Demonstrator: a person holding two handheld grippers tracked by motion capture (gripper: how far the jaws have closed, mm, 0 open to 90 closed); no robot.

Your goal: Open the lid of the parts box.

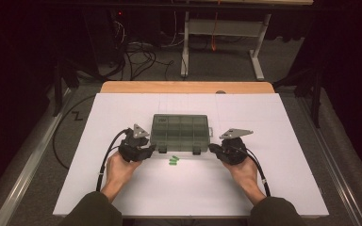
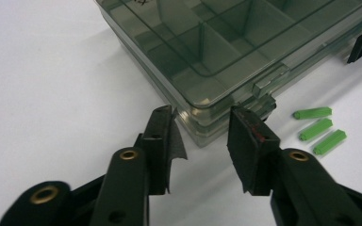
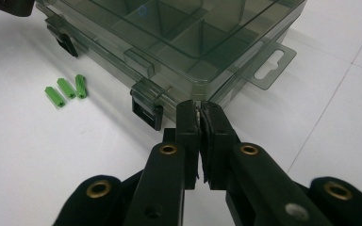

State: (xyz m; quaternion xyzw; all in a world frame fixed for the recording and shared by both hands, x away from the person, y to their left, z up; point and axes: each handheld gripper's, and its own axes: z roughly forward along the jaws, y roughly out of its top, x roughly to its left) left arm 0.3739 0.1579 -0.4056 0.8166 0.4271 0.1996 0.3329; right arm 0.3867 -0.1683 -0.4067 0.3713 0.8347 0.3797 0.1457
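Observation:
A smoky-green clear compartment box [image 1: 180, 133] lies lid-down-shut in the middle of the white sheet. Three small green plugs [image 1: 173, 160] lie just in front of it. My left gripper [image 1: 152, 149] is at the box's near left corner; in the left gripper view its jaws [image 2: 200, 127] stand open on either side of that corner of the box [image 2: 217, 42], pads apart from it. My right gripper [image 1: 212, 148] is at the near right corner. Its jaws [image 3: 199, 110] are shut, tips against the corner of the box [image 3: 179, 37]. Green plugs [image 3: 67, 88] lie to the left there.
Two black latches [image 3: 146, 110] hang on the box's front edge, and a clear hang tab [image 3: 271, 66] sticks out from its right side. The white sheet [image 1: 264, 188] covers a wooden table [image 1: 186, 87]. Cables and a desk frame [image 1: 259, 61] lie on the floor beyond.

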